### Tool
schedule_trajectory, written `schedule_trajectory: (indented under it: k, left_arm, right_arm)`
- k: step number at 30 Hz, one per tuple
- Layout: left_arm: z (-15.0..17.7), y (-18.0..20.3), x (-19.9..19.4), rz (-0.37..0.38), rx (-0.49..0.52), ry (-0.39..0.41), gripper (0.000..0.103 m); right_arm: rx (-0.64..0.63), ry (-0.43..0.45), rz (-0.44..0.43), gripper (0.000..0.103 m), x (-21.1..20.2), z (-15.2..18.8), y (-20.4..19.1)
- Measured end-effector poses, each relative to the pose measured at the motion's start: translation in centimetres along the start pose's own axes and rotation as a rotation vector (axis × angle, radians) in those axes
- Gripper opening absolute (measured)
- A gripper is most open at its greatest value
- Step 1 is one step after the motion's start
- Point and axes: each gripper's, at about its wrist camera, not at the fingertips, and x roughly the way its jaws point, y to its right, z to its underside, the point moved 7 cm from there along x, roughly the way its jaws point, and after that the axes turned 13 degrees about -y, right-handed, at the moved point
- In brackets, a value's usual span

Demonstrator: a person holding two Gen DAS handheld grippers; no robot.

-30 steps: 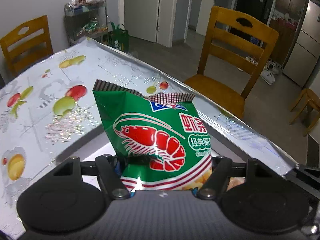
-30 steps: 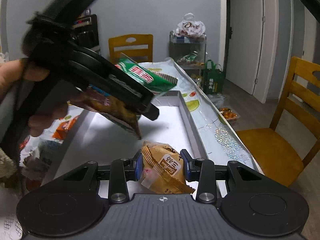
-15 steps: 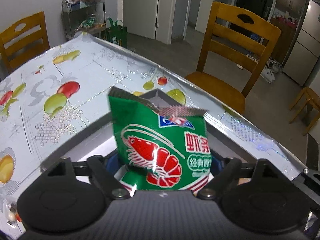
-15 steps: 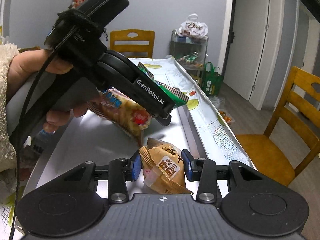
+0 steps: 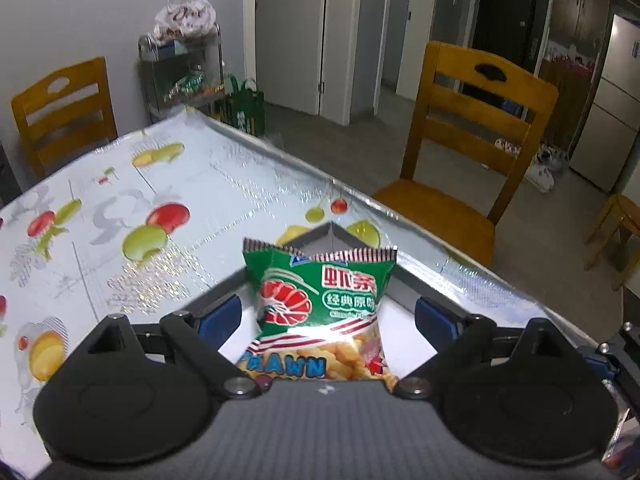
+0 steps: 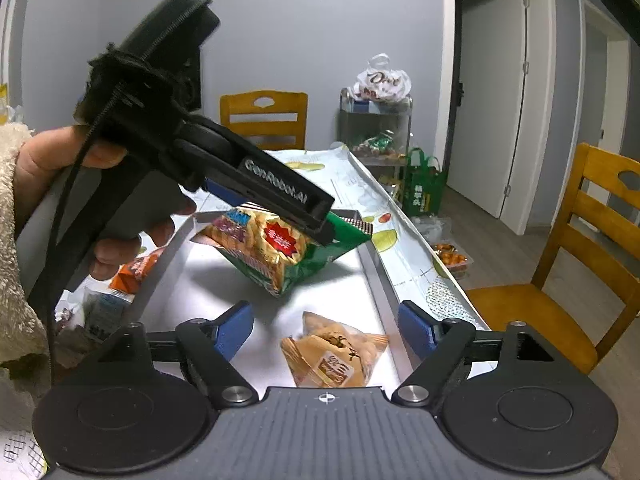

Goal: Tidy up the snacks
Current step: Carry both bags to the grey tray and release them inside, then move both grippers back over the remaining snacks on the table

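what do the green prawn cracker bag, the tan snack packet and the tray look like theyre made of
Green prawn cracker bag: thin glossy plastic film, judging by the crinkles, glare and serrated sealed top. Small tan snack packet: probably similar film, partly see-through, puffed with crimped ends. Shallow grey tray: smooth, strongly reflective floor with thin upright walls; it looks like metal, though coated plastic is possible.

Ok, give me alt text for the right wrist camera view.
The open right gripper hovers over an orange snack packet lying in a grey tray. Beyond it, the left gripper sits over a green prawn cracker bag.
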Motion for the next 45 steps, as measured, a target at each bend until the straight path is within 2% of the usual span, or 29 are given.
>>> schedule_trajectory:
  k: [10, 25, 38, 45]
  left_arm:
    - [1.1, 0.1, -4.1, -0.007, 0.011, 0.053, 0.096]
    - [5.4, -1.5, -9.9, -0.012, 0.013, 0.107, 0.096]
    - [10.1, -5.9, -15.1, -0.043, -0.03, 0.151, 0.096]
    - [13.1, -10.2, -17.6, -0.076, -0.101, 0.173, 0.097]
  right_arm:
    - [0.019, -0.001, -0.019, 0.086, -1.0, -0.4, -1.0]
    - [0.003, 0.002, -0.041, 0.089, -3.1, -0.9, -4.9]
    - [-0.018, -0.016, -0.07, 0.09, -3.8, -1.4, -9.3]
    - [-0.039, -0.025, -0.078, 0.091, -3.8, -1.6, -11.8]
